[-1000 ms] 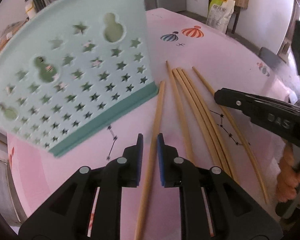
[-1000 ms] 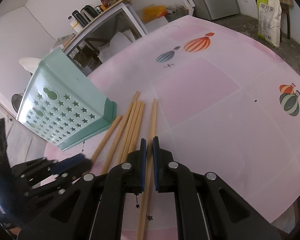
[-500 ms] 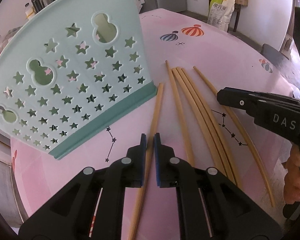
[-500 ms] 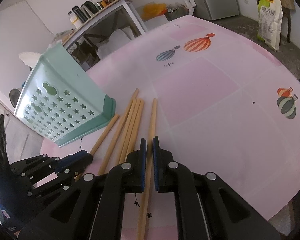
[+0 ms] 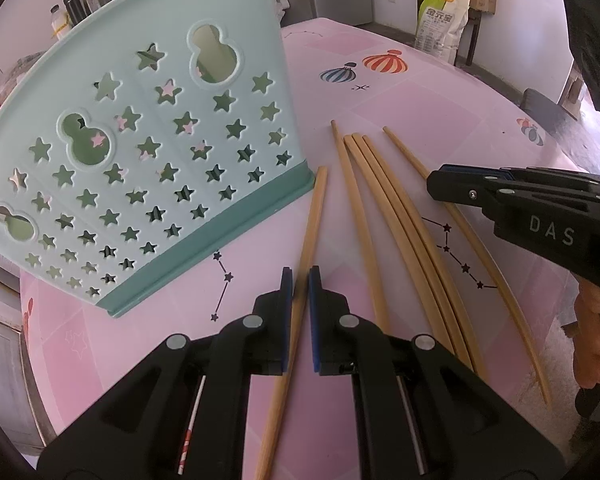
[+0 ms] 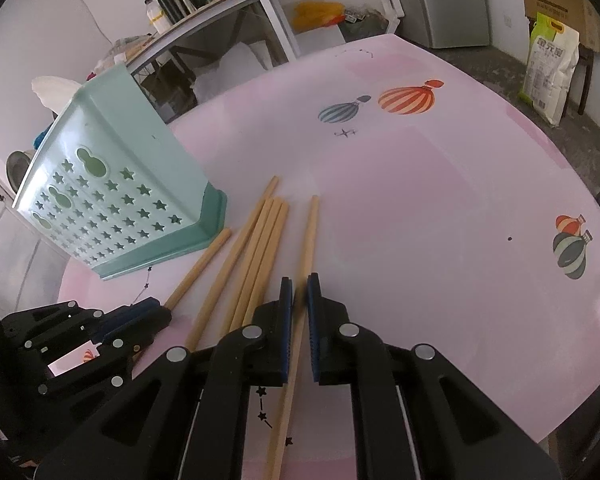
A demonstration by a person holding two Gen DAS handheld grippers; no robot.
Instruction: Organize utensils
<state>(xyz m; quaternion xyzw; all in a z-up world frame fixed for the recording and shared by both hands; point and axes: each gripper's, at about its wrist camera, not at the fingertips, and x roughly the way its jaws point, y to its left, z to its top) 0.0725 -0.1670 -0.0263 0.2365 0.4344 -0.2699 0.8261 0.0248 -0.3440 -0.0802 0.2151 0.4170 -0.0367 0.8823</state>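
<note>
Nearby, a tilted green basket point(image 5: 148, 160) flanks six chopsticks point(image 5: 384, 216) lying lengthwise, pointing away; left gripper point(image 5: 299, 304) and right gripper point(image 6: 298, 308) each clamp one.

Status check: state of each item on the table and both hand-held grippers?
Left hand-held gripper: shut on the leftmost chopstick, which lies nearest the holder.
Right hand-held gripper: shut on the rightmost chopstick, set apart from the rest.
Middle chopsticks: four, lying flat, not held.
Teal utensil holder: star-perforated, no chopsticks seen in it.
Pink table: balloon print.
</note>
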